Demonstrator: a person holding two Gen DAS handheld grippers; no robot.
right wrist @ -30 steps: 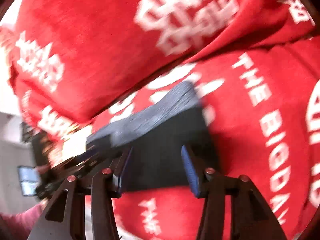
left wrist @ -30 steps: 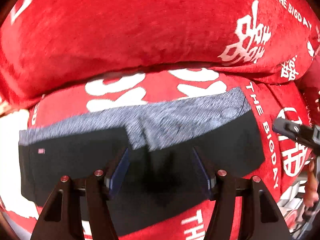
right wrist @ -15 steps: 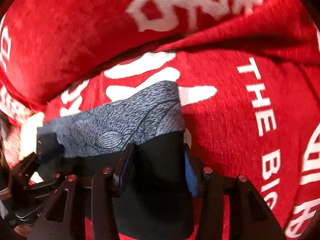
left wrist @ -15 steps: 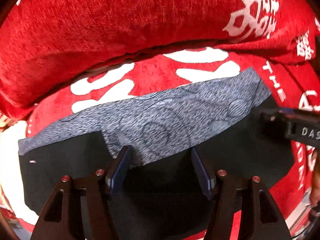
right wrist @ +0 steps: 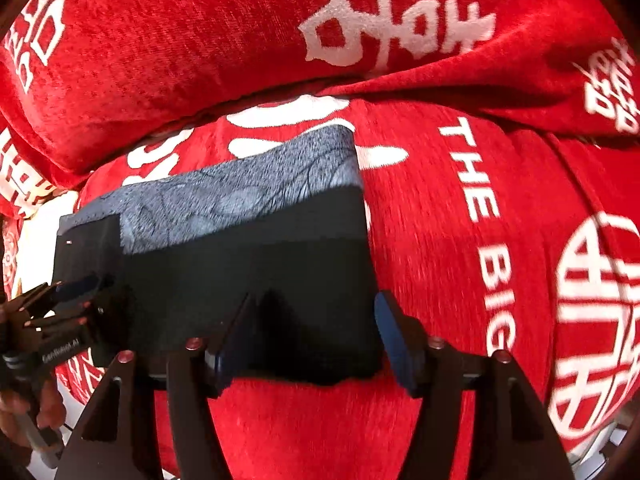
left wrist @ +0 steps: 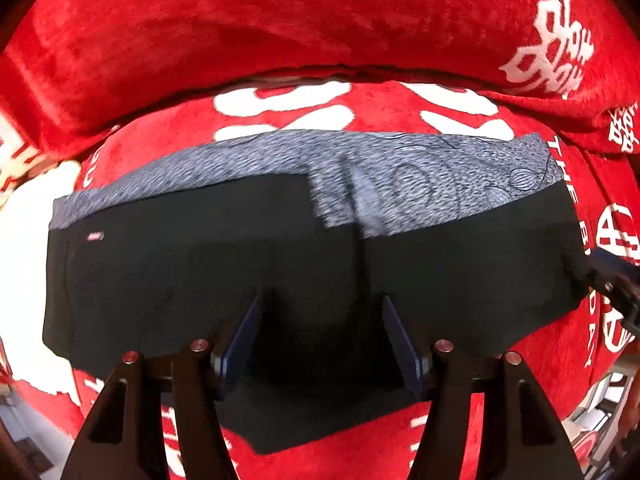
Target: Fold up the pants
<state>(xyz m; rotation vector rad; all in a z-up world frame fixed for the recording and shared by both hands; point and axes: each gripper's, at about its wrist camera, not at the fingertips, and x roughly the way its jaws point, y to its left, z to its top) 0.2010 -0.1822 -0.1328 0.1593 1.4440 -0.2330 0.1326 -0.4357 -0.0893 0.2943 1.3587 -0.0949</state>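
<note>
Black pants [left wrist: 200,272] (grey patterned band) on red, white-lettered cover [right wrist: 440,280].

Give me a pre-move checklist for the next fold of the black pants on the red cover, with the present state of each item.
1. Black pants with grey patterned waistband lie flat on the red plush cover with white lettering: ok.
2. Left gripper over the pants, pads apart, no cloth pinched: ok.
3. Right gripper at the pants' right edge, jaws opening, fabric between them but not clamped: ok.
4. Near hem even: cannot tell, hidden behind the fingers.
5. Red cushion clear of the waistband: ok.
</note>
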